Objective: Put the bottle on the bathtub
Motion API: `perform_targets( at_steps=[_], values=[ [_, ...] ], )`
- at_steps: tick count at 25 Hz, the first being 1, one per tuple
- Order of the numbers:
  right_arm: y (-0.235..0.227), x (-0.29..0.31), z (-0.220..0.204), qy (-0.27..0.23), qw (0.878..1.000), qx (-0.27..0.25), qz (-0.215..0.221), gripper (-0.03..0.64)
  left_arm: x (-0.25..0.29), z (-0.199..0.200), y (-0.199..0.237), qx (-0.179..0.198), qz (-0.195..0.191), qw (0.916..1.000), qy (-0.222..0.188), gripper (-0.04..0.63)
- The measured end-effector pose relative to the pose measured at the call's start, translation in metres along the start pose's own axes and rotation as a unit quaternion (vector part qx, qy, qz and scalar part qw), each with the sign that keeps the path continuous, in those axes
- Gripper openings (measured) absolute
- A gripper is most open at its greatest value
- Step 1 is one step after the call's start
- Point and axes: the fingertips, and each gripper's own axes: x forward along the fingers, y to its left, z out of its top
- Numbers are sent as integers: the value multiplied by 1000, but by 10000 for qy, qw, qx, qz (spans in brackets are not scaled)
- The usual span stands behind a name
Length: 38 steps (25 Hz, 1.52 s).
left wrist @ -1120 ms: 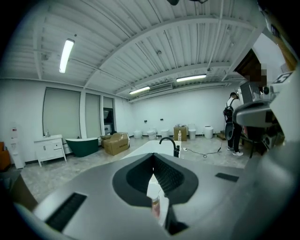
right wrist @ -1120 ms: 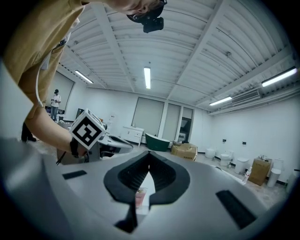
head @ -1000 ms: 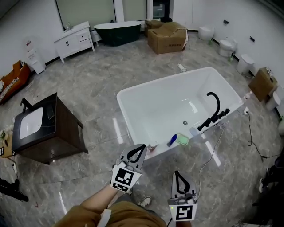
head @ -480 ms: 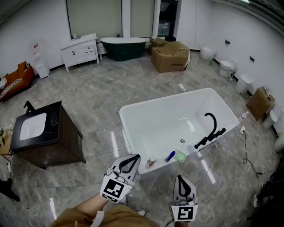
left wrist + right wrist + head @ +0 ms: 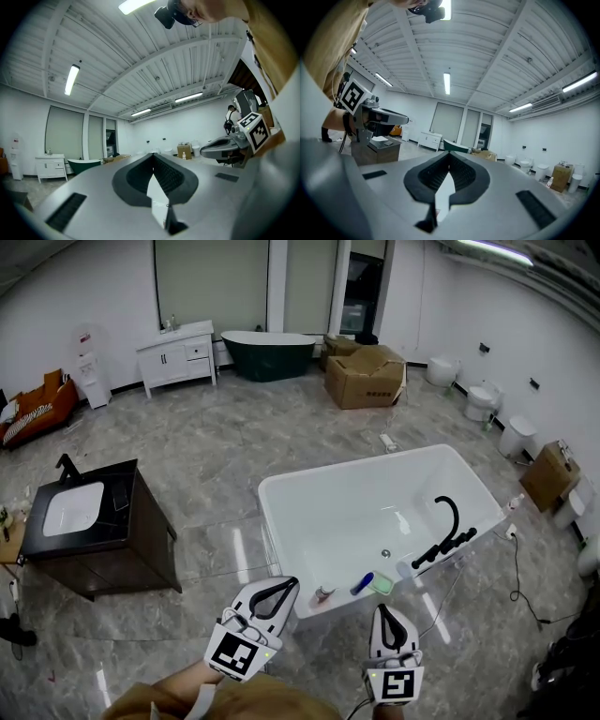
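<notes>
Currently left gripper (image 5: 286, 585) and right gripper (image 5: 387, 615) are closed, empty. Small bottle (image 5: 323, 593) at bathtub (image 5: 356, 466) rim: probably light, rigid, slippery; grasp mid-body.

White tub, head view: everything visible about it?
The white bathtub is rectangular, glossy and acrylic-looking, with no water in it, standing on the grey marble-look floor. A drain sits in its bottom, and a black curved faucet rises at its right side. At its near edge rest a small bottle, a blue item and a green dish.
</notes>
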Motion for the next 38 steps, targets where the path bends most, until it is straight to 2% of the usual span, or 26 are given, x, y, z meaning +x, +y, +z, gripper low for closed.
perform_targets(
  at_steps=[4, 7, 12, 24, 38],
  values=[
    [4, 8, 10, -93, 9999, -64, 48, -3, -10, 0, 12, -154, 103, 9998, 9, 6],
    [3, 6, 10, -120, 9999, 18, -5, -3, -18, -3, 17, -192, 119, 9997, 75, 6],
    [-1, 6, 21, -111, 9998, -139, -60, -3, -26, 3, 22, -223, 153, 9996, 33, 6],
    [4, 13, 34, -138, 9999, 6, -26, -3, -48, -2, 35, -400, 336, 9986, 1, 6],
    [22, 18, 34, -91, 9999, 1, 52, -3, -50, -6, 39, -521, 262, 9982, -142, 6]
  ],
)
